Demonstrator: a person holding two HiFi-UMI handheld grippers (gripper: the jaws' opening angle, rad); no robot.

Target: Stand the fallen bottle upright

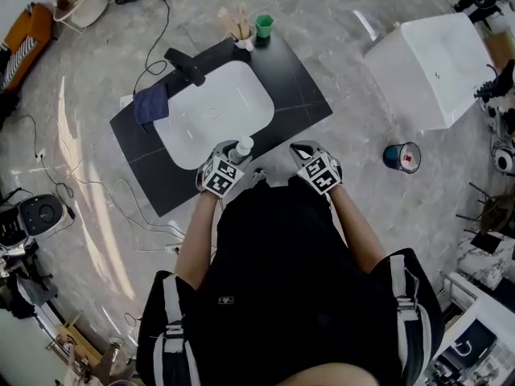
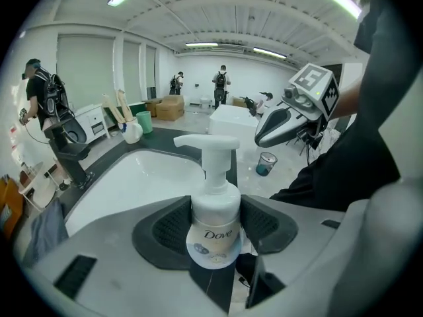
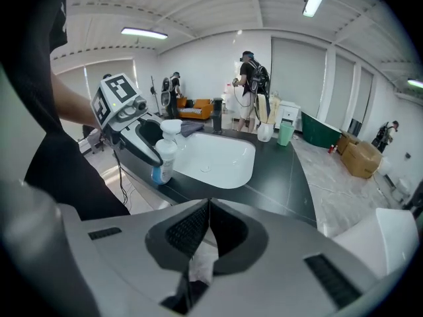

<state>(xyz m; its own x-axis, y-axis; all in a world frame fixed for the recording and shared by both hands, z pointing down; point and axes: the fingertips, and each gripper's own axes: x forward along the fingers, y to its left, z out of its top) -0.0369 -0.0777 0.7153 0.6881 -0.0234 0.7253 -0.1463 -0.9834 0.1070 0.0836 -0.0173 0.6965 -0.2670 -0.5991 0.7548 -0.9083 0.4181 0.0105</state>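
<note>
A white Dove pump bottle (image 2: 215, 224) stands upright between my left gripper's (image 2: 215, 230) pads, which press on both sides of its body. In the head view the bottle (image 1: 242, 146) is at the front edge of the black countertop (image 1: 299, 87), by the white sink basin (image 1: 211, 112), with the left gripper (image 1: 237, 156) on it. The right gripper view shows the bottle (image 3: 164, 156) upright at the counter's near edge; whether its base rests there I cannot tell. My right gripper (image 3: 209, 207) is shut on nothing and hovers to the bottle's right (image 1: 302, 148).
A black faucet (image 1: 185, 66) and a dark blue cloth (image 1: 151, 103) sit left of the basin. A green cup (image 1: 264, 26) and a brush holder (image 1: 237, 29) stand at the counter's far corner. On the floor are a white box (image 1: 430, 71), a teal can (image 1: 401, 157) and cables.
</note>
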